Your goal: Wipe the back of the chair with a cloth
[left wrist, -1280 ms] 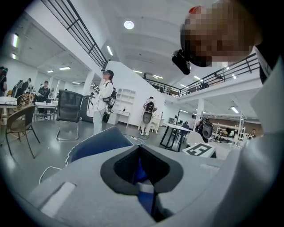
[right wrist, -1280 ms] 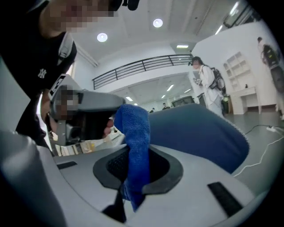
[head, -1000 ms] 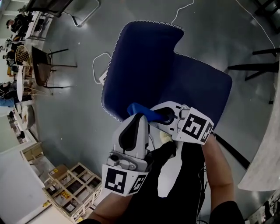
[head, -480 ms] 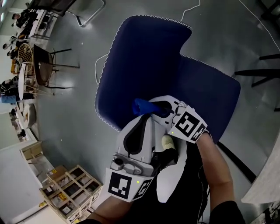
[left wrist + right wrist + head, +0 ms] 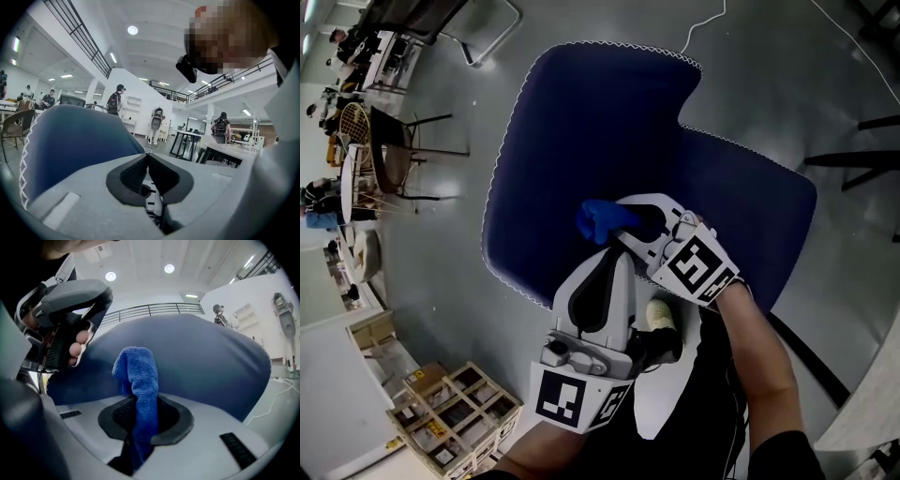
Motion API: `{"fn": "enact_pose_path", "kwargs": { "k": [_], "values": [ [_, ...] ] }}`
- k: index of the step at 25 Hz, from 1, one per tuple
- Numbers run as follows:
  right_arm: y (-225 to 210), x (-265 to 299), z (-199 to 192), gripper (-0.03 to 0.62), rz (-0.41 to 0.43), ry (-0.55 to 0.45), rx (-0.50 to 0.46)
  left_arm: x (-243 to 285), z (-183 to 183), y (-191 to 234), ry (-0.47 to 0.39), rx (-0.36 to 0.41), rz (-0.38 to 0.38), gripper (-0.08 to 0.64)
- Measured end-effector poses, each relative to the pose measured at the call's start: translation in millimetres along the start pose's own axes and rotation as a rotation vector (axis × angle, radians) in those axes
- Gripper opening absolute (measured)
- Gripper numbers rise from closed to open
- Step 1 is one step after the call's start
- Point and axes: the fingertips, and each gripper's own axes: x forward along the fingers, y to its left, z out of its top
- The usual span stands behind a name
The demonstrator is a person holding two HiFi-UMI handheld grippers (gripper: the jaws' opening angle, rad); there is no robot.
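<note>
Here, in the head view, we see the right gripper [image 5: 617, 225] holding a blue cloth [image 5: 600, 220] over the navy chair [image 5: 581, 131], with the left gripper [image 5: 613, 257] just beside it.

In the left gripper view, we find its jaws pressed together with nothing between them, and the chair's back lies at left.

In the right gripper view, we see the jaws clamped on the cloth, with the chair's back close behind.

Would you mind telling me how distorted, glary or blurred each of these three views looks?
Head view: fisheye curvature, chair sharp, soft sheen on the floor. Left gripper view: round dark vignette, ceiling lamp flaring. Right gripper view: cloth crisp, edges vignetted.
</note>
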Motion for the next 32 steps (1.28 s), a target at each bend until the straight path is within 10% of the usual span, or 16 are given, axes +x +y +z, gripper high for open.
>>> {"fn": "enact_pose_path", "kwargs": {
  "k": [17, 32],
  "values": [
    [-76.6, -1.6, 12.9, 0.08, -0.028, 0.023, -0.024, 67.3, 8.5, 11.0, 0.025, -0.009, 0.059, 0.017],
    [-173.8, -33.8, 34.4, 0.078, -0.31, -0.015, 0.001, 103.2, 5.7, 2.6, 0.046, -0.006, 0.035, 0.017]
  ]
}}
